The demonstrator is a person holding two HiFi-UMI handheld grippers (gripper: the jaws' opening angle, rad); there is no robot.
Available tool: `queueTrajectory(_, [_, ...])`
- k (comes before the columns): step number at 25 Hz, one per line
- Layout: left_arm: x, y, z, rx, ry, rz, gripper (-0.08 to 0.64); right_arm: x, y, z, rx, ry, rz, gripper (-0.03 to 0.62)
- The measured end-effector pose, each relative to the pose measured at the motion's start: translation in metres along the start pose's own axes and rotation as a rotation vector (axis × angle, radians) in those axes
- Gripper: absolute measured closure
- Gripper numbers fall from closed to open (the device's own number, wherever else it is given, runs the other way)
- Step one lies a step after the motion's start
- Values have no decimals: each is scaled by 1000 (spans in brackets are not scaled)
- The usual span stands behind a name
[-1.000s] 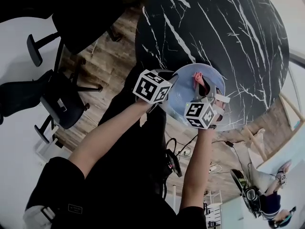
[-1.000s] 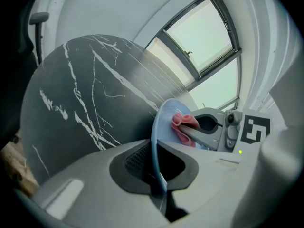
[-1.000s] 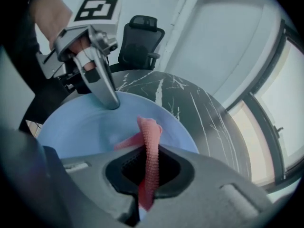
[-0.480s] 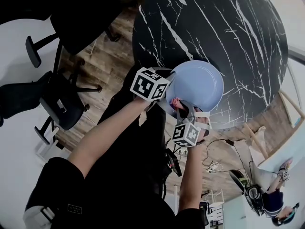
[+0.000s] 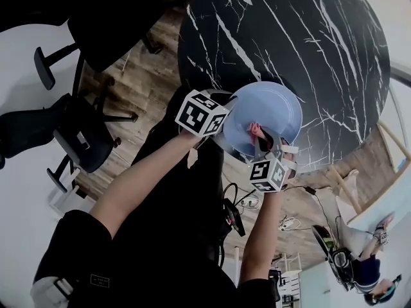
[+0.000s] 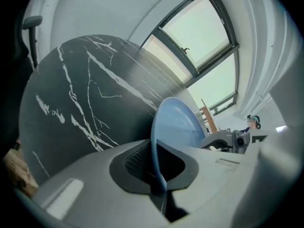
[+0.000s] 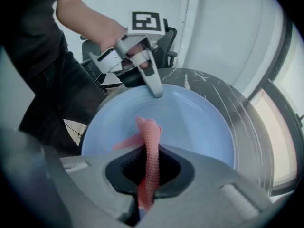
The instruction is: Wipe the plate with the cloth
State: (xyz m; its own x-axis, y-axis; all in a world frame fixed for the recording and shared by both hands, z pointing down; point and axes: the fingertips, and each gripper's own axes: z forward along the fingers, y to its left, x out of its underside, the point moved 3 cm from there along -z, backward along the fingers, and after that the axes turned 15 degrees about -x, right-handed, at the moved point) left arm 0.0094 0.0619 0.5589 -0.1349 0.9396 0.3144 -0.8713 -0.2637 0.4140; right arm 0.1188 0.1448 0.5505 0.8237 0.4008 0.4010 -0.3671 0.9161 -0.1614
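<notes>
A light blue plate (image 5: pixel 273 111) is held up over the near edge of the black marble table (image 5: pixel 308 37), and my left gripper (image 5: pixel 226 119) is shut on its left rim. In the left gripper view the plate (image 6: pixel 178 125) runs edge-on between the jaws of that gripper (image 6: pixel 159 167). My right gripper (image 5: pixel 260 140) is shut on a pink cloth (image 5: pixel 255 131). In the right gripper view the cloth (image 7: pixel 148 144) stands out of my right gripper (image 7: pixel 147 184) and lies against the plate's face (image 7: pixel 199 118). The left gripper (image 7: pixel 156 90) clamps the far rim.
Black office chairs (image 5: pixel 77 133) stand on the wooden floor to the left. Cables (image 5: pixel 289 223) lie on the floor below the table edge. Another person (image 5: pixel 359 268) is at the bottom right. A large window (image 6: pixel 199 37) is behind the table.
The right gripper swept the cloth from the plate's middle down to its near left rim, then back a little to the right. The left gripper and the plate stayed put.
</notes>
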Motion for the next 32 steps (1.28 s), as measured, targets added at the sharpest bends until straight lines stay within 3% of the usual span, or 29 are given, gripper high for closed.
queueTrajectory(10, [0,-3,-1,-4,5,5,545,-23,-91,-9,129,22,-11,581])
queueTrajectory(16, [-1,-2,1,-6,6,-13,545,-18,-117,-8,181,4,17,581])
queueTrajectory(21, [0,-1,1,-7,-3,-56,545,-13,-107,-9,246,3,18,583])
queueTrajectory(32, [1,2,1,-10,-11,-64,545,2,-2,5,141,24,-27,583])
